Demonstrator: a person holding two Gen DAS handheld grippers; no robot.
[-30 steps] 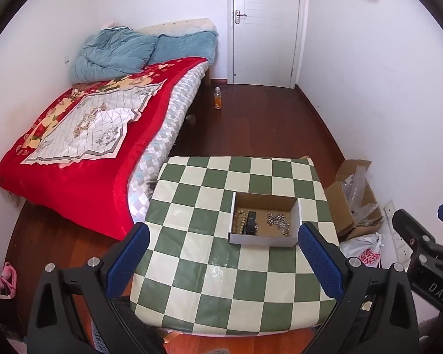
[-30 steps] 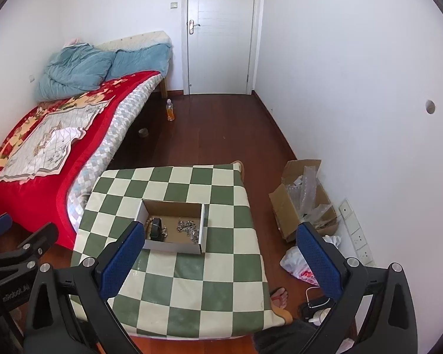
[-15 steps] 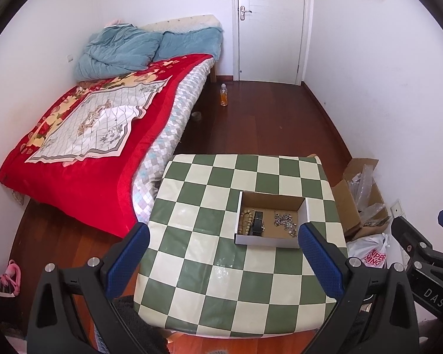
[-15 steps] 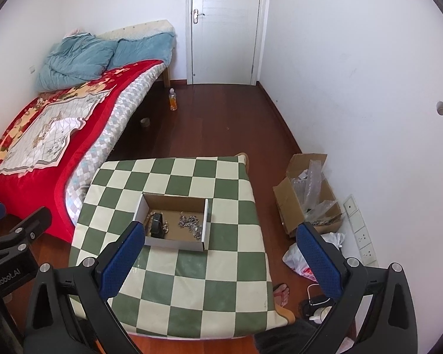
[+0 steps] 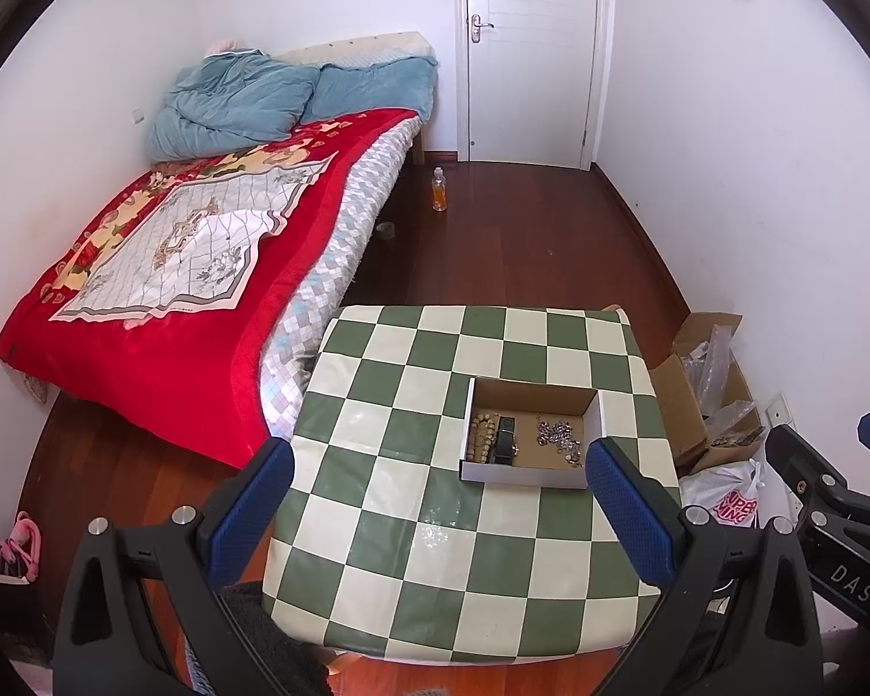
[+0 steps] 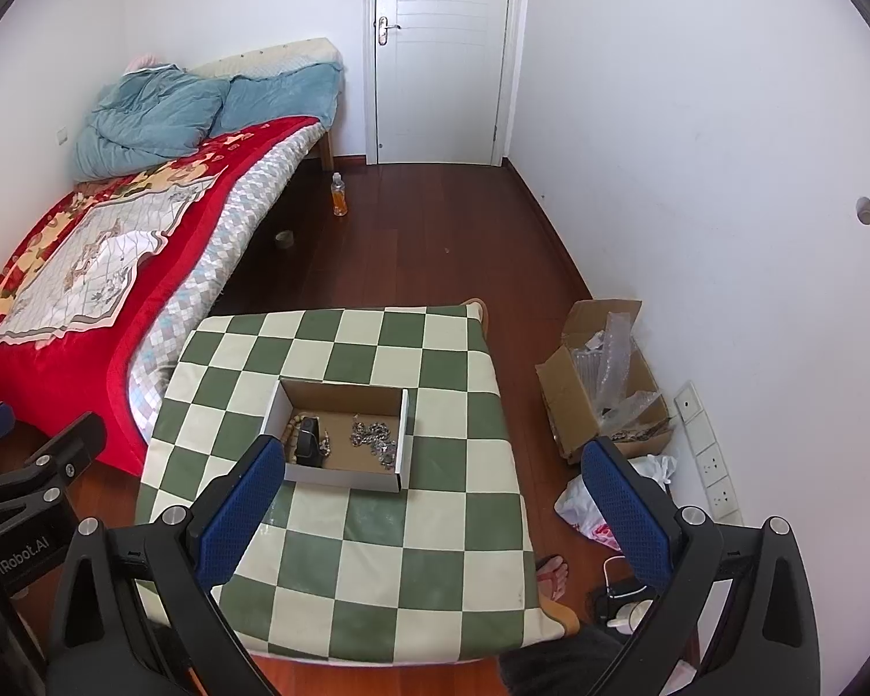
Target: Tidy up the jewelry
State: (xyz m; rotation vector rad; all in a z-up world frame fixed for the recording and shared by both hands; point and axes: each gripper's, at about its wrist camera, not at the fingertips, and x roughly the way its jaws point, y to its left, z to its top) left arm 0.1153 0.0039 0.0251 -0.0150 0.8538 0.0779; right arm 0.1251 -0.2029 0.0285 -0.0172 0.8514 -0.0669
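A small open cardboard box point(image 5: 530, 388) stands on a green-and-cream checkered table point(image 5: 412, 522). Inside lie a wooden bead bracelet point(image 5: 480, 435), a black item point(image 5: 503, 441) and a silver chain point(image 5: 559, 438). The box also shows in the right wrist view point(image 6: 342, 393), with the chain point(image 6: 374, 438) inside. My left gripper point(image 5: 435, 513) is open and empty, held high above the table's near side. My right gripper point(image 6: 435, 513) is open and empty, also high above the table. Neither touches anything.
A bed with a red blanket point(image 5: 162, 313) stands left of the table. A larger cardboard box with plastic wrap point(image 6: 603, 383) and a plastic bag point(image 6: 586, 507) lie on the floor to the right by the wall. A bottle point(image 5: 439, 190) stands near the door.
Both grippers have shifted slightly, so the table and box sit a little further right in the views. Both stay open and empty.
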